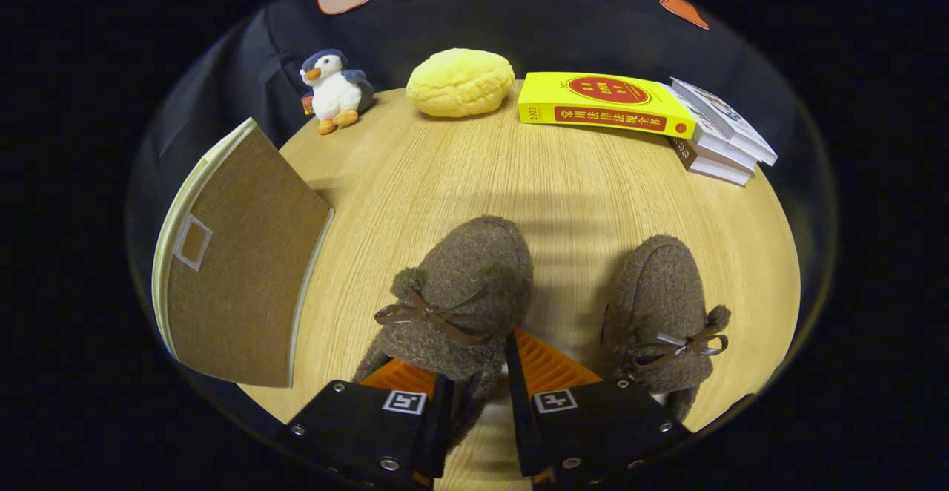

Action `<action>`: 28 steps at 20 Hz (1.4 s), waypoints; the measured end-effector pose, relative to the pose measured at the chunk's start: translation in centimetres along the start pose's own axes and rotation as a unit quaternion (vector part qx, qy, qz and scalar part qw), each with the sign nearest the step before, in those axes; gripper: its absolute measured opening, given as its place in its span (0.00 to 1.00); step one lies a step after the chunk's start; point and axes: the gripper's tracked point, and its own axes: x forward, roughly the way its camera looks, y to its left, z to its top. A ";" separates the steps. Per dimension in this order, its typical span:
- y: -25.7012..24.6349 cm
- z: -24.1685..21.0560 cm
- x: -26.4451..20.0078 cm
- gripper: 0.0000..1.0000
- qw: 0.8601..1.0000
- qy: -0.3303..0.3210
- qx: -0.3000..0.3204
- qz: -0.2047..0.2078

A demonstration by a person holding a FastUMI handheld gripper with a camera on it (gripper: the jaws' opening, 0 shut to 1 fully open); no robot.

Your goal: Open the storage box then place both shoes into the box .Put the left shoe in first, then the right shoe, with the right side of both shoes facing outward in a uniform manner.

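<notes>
Gripper: I am holding it low over the table, its two fingers standing a little apart with the heel end of one fuzzy brown slipper between them. Whether both pads are pressing on the fabric I cannot tell; the fuzz is hiding the contact.
Nearer slipper: it is lying on the wooden table directly ahead of the fingers, toe pointing away from me, its bow on top.
Other slipper: it is sitting just beside the first, on the far side of my right finger, apart from it and tilted slightly, toe also pointing away.
Storage box: a brown fabric box is standing to the left of the slippers, well clear of them, its broad woven face with a small label window turned toward me. I cannot tell whether that panel is open.
Step in hand: I am judging this as the pickup of the first shoe.
Next move: it is calling for a firm grip on the heel, a clean lift, then a carry left to the box.
Background: a plush penguin, a yellow bun-shaped cushion and a stack of books are lining the far edge.
</notes>
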 end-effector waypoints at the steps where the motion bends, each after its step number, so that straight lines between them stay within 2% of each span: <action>1: -0.3 0.1 0.1 0.25 1.000 -0.004 0.004 -0.005; 3: -0.5 0.3 0.0 0.11 1.000 -0.006 0.020 -0.010; 5: 0.0 0.5 -0.9 0.04 0.999 -0.004 0.041 -0.001; 9: 3.6 4.0 -5.0 0.03 0.997 -0.038 0.055 0.048; 17: 11.2 10.6 -11.6 0.03 0.992 -0.083 0.020 0.087; 24: 18.2 14.0 -13.9 0.04 0.989 -0.098 0.002 0.111; 28: 22.4 12.9 -13.0 0.03 0.992 -0.059 0.016 0.112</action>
